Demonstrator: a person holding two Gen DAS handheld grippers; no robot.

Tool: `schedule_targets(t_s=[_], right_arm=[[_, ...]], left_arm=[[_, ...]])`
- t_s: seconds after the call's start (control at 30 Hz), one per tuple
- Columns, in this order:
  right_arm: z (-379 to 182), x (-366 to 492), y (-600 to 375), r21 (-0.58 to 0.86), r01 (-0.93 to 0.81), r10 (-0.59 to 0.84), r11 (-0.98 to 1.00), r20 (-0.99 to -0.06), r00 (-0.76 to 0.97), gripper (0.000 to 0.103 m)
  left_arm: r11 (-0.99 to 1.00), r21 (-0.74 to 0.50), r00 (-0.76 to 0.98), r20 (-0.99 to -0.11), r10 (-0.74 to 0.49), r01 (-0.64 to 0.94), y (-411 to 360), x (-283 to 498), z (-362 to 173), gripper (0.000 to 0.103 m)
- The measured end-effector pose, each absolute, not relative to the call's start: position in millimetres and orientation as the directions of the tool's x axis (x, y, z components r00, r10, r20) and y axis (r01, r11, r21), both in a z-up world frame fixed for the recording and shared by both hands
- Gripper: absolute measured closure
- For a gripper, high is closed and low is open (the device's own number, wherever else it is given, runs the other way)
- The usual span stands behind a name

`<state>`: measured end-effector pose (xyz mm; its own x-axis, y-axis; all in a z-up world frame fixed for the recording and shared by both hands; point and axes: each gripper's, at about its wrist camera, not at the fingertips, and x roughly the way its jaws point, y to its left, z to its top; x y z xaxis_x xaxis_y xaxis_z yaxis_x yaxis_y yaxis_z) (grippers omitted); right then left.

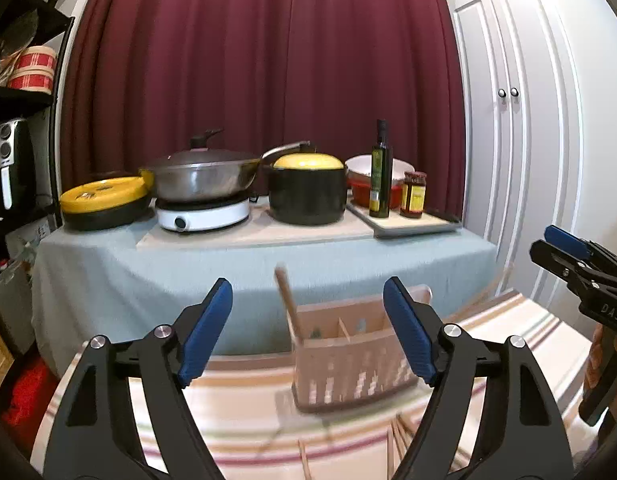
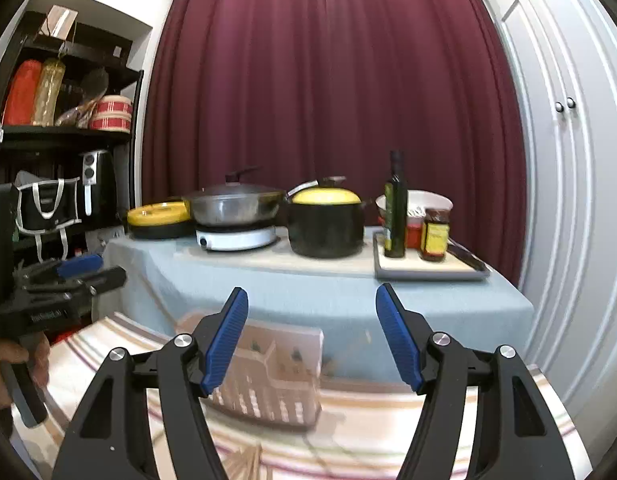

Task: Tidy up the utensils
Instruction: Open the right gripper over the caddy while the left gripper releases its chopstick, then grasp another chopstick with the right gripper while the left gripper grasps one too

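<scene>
Both tools hover spread above the caddy.

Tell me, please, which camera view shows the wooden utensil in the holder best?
The left wrist view: the wooden utensil stands tilted in the utensil holder, blurred. In the right wrist view the holder shows, but no utensil is recognisable.

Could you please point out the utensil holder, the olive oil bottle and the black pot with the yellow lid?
utensil holder (image 1: 348,364): left wrist view, on its slotted front wall.
olive oil bottle (image 1: 380,176): left wrist view, on its dark body.
black pot (image 1: 306,198): left wrist view, on its side below the yellow lid.
</scene>
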<state>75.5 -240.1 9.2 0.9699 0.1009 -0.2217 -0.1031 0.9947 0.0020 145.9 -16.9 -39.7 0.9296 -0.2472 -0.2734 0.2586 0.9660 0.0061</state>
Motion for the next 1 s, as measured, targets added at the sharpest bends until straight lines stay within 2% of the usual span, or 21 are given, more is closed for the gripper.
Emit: schedule_targets(t_s=[0.37,0.5,0.67,0.9,1.0], right_arm=[[-67.7,-1.1,-245.7,-0.023,-0.071,0.059,0.997,-0.358,0.932,0.039],[-98.9,-21.6,-243.4,-0.04,-0.075,0.052,0.996,-0.408,0.912,0.046],[-135.2,-42.0,-244.6,0.01,-0.104,0.095,0.995,-0.482,0.871,0.054],[-159.9,-59.9,-243.1,0.022,-0.15,0.14,0.988,-0.509,0.849,0.061],[-166.3,-65.2,-242.5,0.03,-0.166,0.157,0.986,-0.514,0.843,0.063]], left_arm=[[0.984,0.018,0.91,-0.384,-0.154,0.174,-3.9,79.8,-97.0,0.022],[0.99,0.011,0.883,-0.452,-0.122,0.142,2.2,62.9,-125.6,0.022],[0.992,0.04,0.848,-0.524,-0.084,0.123,5.0,40.2,-160.3,0.022],[0.994,0.02,0.813,-0.577,-0.076,0.107,9.8,22.0,-191.4,0.022],[0.994,0.026,0.818,-0.571,-0.071,0.104,9.3,15.0,-198.3,0.022]])
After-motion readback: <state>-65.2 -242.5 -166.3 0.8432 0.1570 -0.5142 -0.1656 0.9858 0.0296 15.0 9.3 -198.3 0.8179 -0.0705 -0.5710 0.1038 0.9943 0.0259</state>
